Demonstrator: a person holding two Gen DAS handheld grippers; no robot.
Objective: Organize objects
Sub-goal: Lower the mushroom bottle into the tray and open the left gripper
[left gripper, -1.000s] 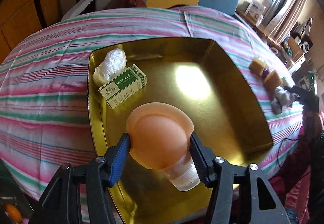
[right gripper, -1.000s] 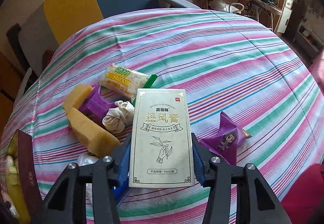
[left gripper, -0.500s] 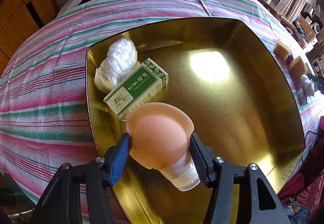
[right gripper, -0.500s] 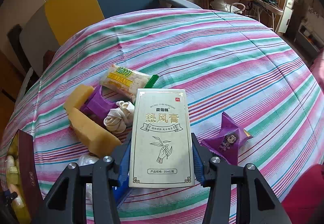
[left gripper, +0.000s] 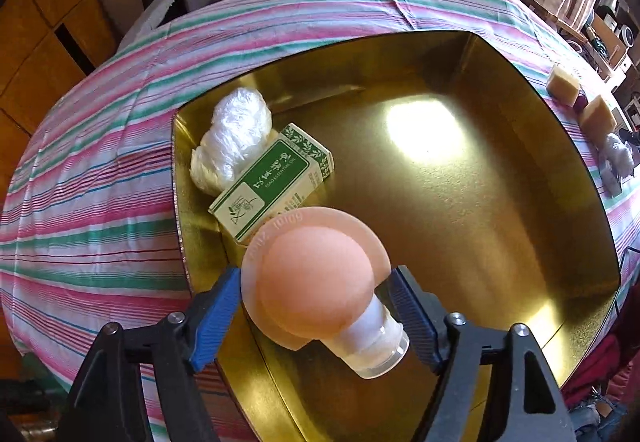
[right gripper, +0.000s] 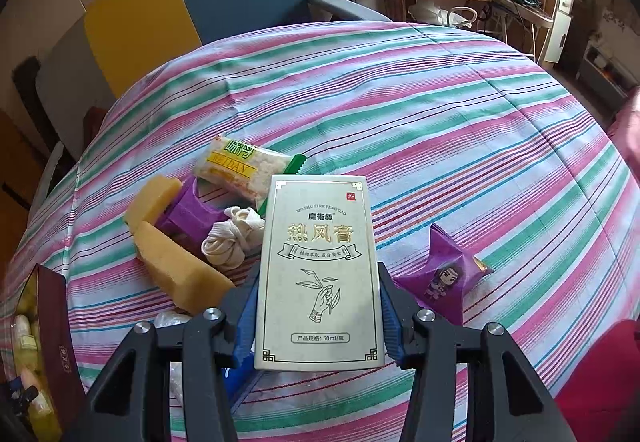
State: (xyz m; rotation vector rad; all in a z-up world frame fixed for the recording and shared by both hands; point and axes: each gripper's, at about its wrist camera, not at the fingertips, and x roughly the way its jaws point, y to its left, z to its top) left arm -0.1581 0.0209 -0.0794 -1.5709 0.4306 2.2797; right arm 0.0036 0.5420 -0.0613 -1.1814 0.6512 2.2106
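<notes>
- Left claw (left gripper: 316, 318) just sprung apart, blue pads clear of the peach-capped bottle (left gripper: 320, 290) between them; bottle now lying tilted on the floor of the gold tray (left gripper: 460, 210), near the left wall, its cap rim just beside the green-and-white carton (left gripper: 272, 182).
- Probably light and top-heavy: broad soft-looking domed cap with a flat brim, narrow clear plastic body with white contents. Round body likely to roll on the slick tray floor; best retaken across the neck under the brim, not on the dome.
- Crinkled clear-film bundle (left gripper: 232, 146) beyond the carton: soft, crushable, slippery.
- Tray: rigid, mirror-glossy, raised walls, sitting on the striped cloth (left gripper: 92, 202) over the bench.
- Right claw (right gripper: 318, 316) clamped on the long edges of a pale cream box (right gripper: 318, 274): stiff cardboard, flat faces, gilt print, probably light; held above the cloth.
- Loose on the cloth below it: yellow sponge blocks (right gripper: 180, 270), knotted white cord (right gripper: 232, 238), purple foil sachet (right gripper: 440, 274), crackly snack pack (right gripper: 244, 166).
</notes>
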